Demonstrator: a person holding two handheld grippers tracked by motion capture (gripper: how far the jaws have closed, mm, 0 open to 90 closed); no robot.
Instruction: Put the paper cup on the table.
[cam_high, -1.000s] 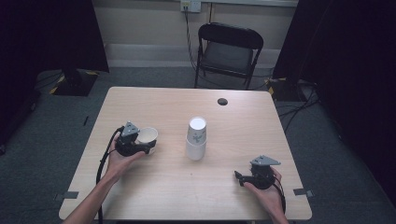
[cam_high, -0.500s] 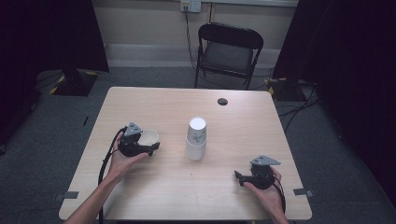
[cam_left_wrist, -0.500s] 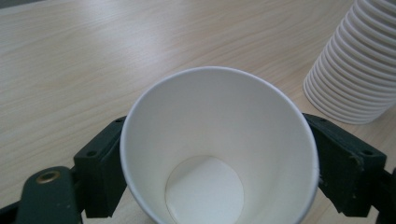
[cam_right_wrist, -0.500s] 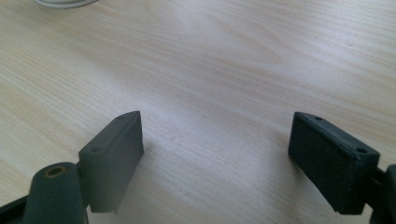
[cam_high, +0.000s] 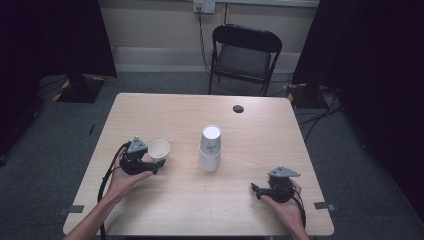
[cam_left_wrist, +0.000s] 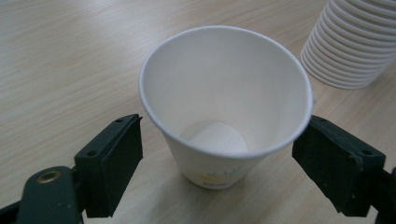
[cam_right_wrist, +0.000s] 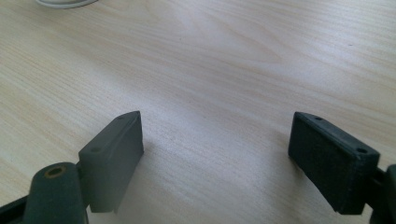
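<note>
A single white paper cup (cam_left_wrist: 224, 107) stands upright on the table, left of centre (cam_high: 158, 149). My left gripper (cam_left_wrist: 224, 154) is open. Its jaws have just been opening, and the cup stands between them with both pads clear of its wall. In the high view the left gripper (cam_high: 156, 156) lies at the cup's near side, held by a hand. A tall stack of upside-down white cups (cam_high: 210, 148) stands mid-table, to the right of the cup (cam_left_wrist: 355, 42). My right gripper (cam_high: 255, 190) rests near the front right, jaws wide apart over bare wood (cam_right_wrist: 217, 154).
The light wooden table (cam_high: 200, 200) has a small black round grommet (cam_high: 238, 108) near its far edge. A black folding chair (cam_high: 245, 55) stands behind the table. Dark curtains hang at both sides, and cables lie on the floor.
The left gripper has shifted slightly toward the near edge while the single cup stays standing in place. The right gripper has not moved.
</note>
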